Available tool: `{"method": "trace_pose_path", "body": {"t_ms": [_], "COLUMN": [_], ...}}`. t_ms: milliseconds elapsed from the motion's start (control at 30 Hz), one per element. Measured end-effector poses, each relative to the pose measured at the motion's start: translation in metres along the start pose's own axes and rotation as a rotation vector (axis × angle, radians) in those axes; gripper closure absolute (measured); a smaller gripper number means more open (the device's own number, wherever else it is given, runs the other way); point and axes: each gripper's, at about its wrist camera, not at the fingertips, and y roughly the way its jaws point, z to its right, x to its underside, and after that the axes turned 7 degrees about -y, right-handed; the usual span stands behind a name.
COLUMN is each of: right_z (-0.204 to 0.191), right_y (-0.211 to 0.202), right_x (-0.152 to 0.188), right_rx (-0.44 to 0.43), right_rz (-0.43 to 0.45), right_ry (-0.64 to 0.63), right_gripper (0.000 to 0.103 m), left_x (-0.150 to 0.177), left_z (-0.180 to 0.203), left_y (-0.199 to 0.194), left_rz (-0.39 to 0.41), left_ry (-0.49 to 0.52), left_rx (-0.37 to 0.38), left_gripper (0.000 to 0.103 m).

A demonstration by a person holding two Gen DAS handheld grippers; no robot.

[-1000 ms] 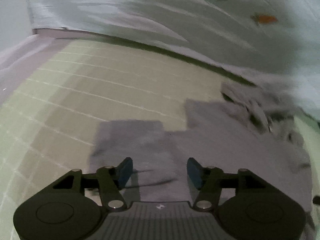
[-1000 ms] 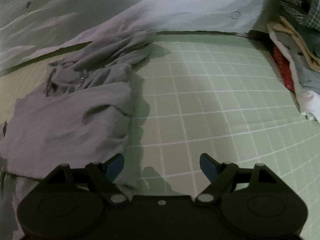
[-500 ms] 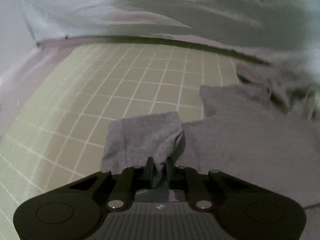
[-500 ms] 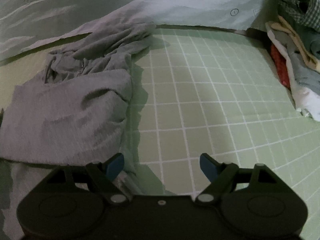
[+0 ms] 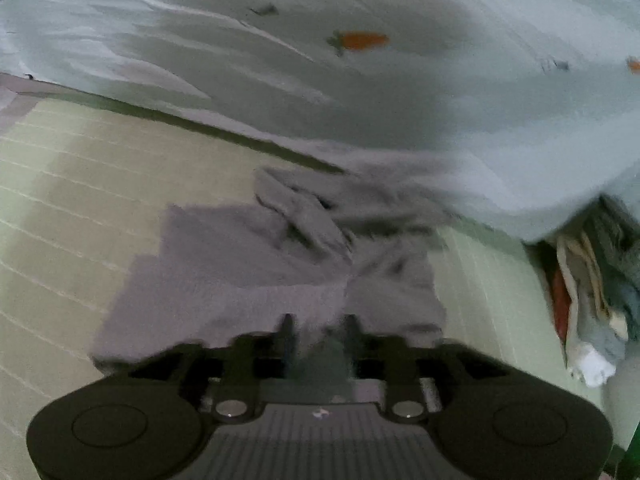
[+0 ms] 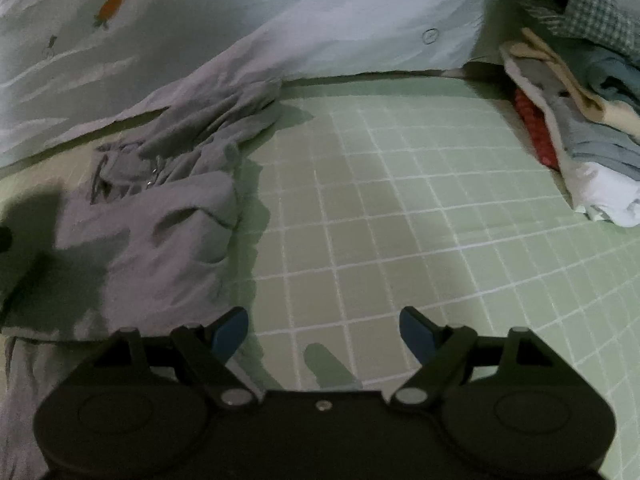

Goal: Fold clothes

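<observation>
Left claw: fingers drawn close together, a bunch of grey cloth pinched between them. Right claw: fingers spread wide, nothing held, poised just above the green gridded mat at the right edge of the garment.

Grey garment: located on the mat, its far end rumpled against the pale sheet with a carrot print. In the left wrist view the picture is motion-blurred; the near part is seen as flat stepped panels, the far part as a heap of twisted folds. In the right wrist view a rounded, doubled-over edge is noted on the right side, and a small metallic fitting is visible in the crumpled section; what it is cannot be told.

Handling, as judged: soft, thin, light, limp. No shape is expected to be held once lifted; sag and drag are likely. A pinch at a hem or corner is judged better than one mid-panel, and two well-separated holds are favoured to keep an edge straight. Slipping is thought unlikely.

A stack of other clothes is recorded at the far right of the mat.
</observation>
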Motion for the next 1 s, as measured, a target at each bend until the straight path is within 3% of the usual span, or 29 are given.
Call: {"method": "trace_pose_path", "body": {"t_ms": [33, 100, 200, 300, 433, 733, 867, 1000], "right_z": [0.000, 0.001, 0.000, -0.020, -0.056, -0.127, -0.144, -0.154], "right_y": [0.000, -0.001, -0.001, 0.004, 0.011, 0.031, 0.038, 0.043], "right_x": [0.000, -0.001, -0.003, -0.012, -0.024, -0.039, -0.039, -0.034], "right_rx": [-0.003, -0.010, -0.025, -0.071, -0.130, -0.123, -0.220, -0.334], "right_rz": [0.006, 0.018, 0.035, 0.045, 0.052, 0.051, 0.024, -0.021], "right_ry": [0.004, 0.012, 0.019, -0.021, -0.085, -0.184, -0.194, -0.192], "right_gripper": [0.019, 0.019, 0.019, 0.019, 0.020, 0.022, 0.026, 0.060], "left_x": [0.002, 0.004, 0.005, 0.001, -0.001, 0.002, 0.001, 0.000], "left_z": [0.000, -0.004, -0.022, -0.053, -0.086, -0.105, -0.108, -0.107], "left_y": [-0.001, -0.004, -0.008, -0.001, 0.009, 0.034, 0.038, 0.039], "left_rz": [0.000, 0.005, 0.033, 0.013, -0.019, -0.071, -0.081, -0.082], "left_ry": [0.014, 0.047, 0.078, 0.026, -0.028, -0.033, -0.048, -0.046], "left_rx": [-0.015, -0.051, -0.212, -0.320, -0.390, -0.407, -0.404, -0.408], "left_gripper": [0.041, 0.029, 0.027, 0.027, 0.027, 0.020, 0.015, 0.012]}}
